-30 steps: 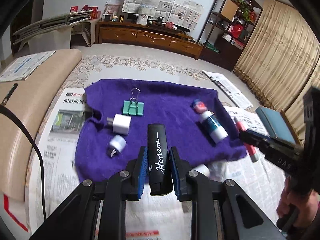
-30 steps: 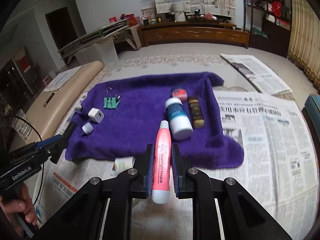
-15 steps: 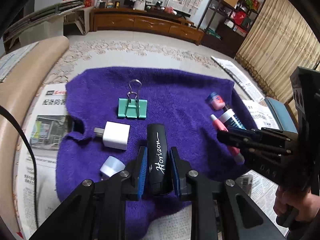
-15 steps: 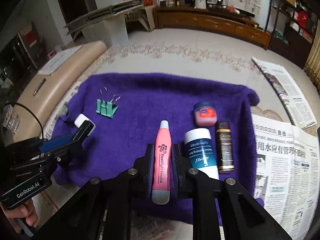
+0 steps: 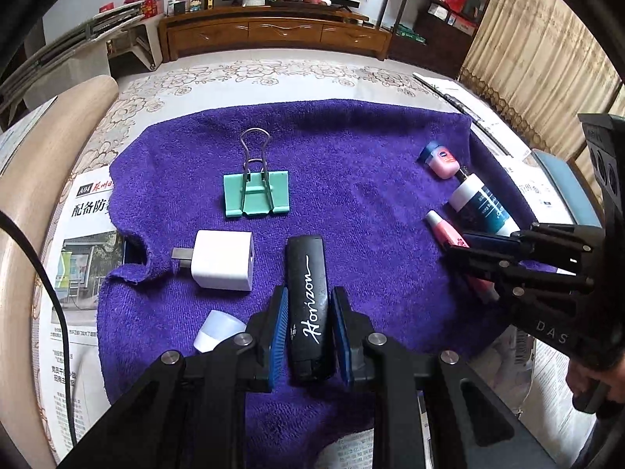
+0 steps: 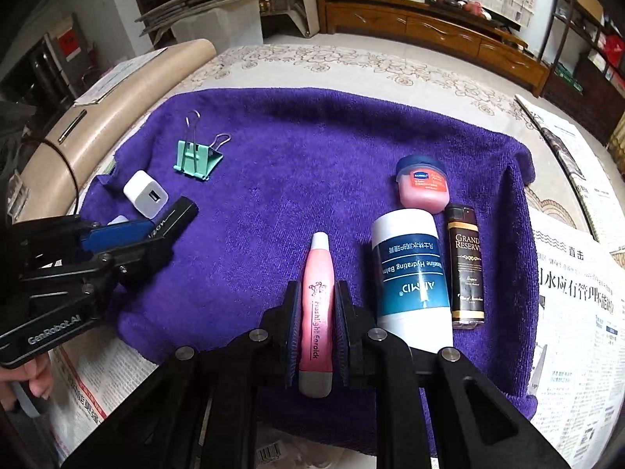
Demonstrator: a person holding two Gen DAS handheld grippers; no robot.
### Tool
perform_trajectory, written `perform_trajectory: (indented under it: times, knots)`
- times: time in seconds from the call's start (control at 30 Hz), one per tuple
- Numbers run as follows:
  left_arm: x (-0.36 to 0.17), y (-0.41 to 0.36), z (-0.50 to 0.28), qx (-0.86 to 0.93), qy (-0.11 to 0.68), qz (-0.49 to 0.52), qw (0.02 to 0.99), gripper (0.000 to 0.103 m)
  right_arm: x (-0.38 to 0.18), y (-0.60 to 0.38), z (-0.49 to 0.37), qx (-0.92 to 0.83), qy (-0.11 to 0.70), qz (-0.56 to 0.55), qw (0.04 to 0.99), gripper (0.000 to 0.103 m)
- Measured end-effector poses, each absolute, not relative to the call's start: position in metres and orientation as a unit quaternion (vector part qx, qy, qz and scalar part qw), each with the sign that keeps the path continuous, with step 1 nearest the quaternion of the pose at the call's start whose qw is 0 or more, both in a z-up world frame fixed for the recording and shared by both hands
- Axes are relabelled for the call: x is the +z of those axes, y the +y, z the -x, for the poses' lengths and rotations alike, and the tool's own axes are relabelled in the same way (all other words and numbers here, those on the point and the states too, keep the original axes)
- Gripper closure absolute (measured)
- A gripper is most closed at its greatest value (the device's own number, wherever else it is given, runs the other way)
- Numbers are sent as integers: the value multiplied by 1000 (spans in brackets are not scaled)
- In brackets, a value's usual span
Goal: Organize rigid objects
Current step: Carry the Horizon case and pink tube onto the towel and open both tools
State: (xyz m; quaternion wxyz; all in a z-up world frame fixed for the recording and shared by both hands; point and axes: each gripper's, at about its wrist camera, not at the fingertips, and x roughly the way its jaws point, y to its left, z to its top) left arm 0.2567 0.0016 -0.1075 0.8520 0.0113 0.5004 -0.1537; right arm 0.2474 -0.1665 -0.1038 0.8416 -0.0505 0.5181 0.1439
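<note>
Tools [image 5: 308, 336] [image 6: 316, 332] clamp black case [image 5: 308, 293], pink tube [image 6: 318, 297].

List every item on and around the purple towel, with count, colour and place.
towel: 1, purple, over newspapers
binder clip: 1, mint green, towel's far left
USB charger: 1, white, nearer than clip
small cap: 1, pale, towel's near-left edge
Vaseline jar: 1, pink, far right
balm tube: 1, white and teal, nearer than jar
Grand Reserve bottle: 1, black-gold, right of tube
newspapers: several, under towel
left hand-held gripper: shut on black Horizon case
right hand-held gripper: shut on pink flashlight earpick
</note>
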Motion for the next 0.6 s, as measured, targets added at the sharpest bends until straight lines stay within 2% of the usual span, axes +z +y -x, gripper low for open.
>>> perform_trajectory:
  times: [0.33,0.4,0.47,0.57,0.6]
  knots:
    - [-106,2,-256,-158,513,-18,844,81,-105,-176,-244,174,519,56,835,85]
    - [-105,6,-254,-156,515,-11,842,81,-105,-179,-242,183,522,52,831,82]
    - [-99,10,-249,-155,511,0,846,76,-103,-182,-240,187,528,42,827,76]
    - [-87,16,-237,-150,497,14,854,45,-99,-183,-232,189,527,38,828,63]
    - [-83,17,-232,-151,492,19,857,29,-95,-184,-228,190,523,38,830,56]
